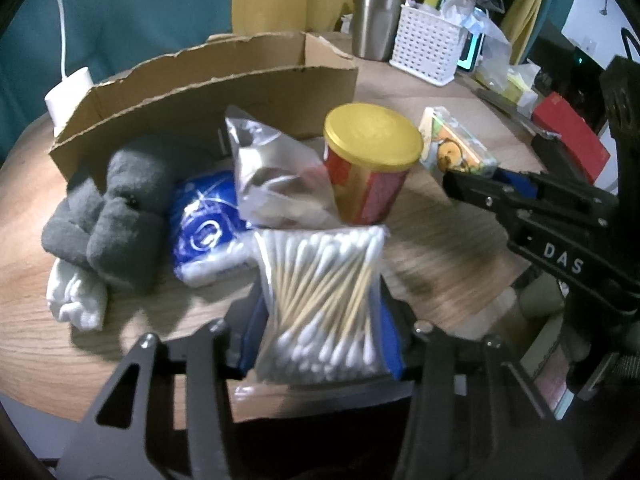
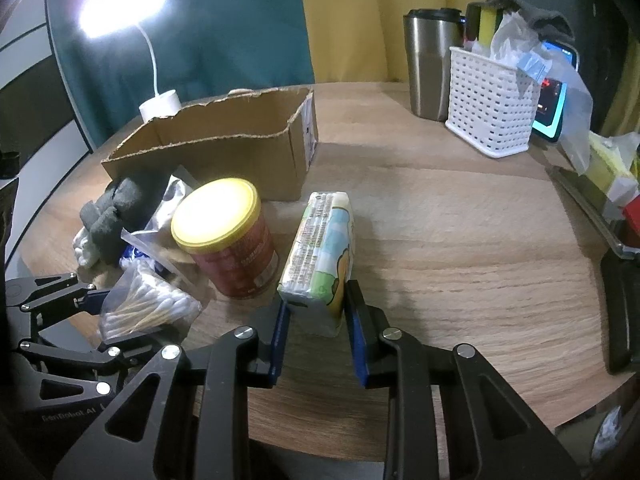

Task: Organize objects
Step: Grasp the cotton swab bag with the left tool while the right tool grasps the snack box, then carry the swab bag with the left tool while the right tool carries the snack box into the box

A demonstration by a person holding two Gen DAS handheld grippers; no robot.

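My left gripper point(image 1: 320, 332) is shut on a clear bag of cotton swabs point(image 1: 322, 300), also seen in the right wrist view point(image 2: 148, 312). My right gripper point(image 2: 318, 332) is shut on the near end of a tissue pack point(image 2: 320, 256), which lies on the wooden table point(image 2: 460, 240); it also shows in the left wrist view point(image 1: 456, 148). A red can with a yellow lid point(image 2: 226, 236) stands left of the pack. A silver foil pouch point(image 1: 276, 176), a blue packet point(image 1: 204, 224) and grey and white socks point(image 1: 108, 216) lie before an open cardboard box point(image 2: 224, 140).
A steel tumbler point(image 2: 428, 64) and a white basket point(image 2: 488, 100) full of items stand at the back right. A lamp base point(image 2: 160, 106) sits behind the box. A red box point(image 1: 572, 136) and clutter line the right edge.
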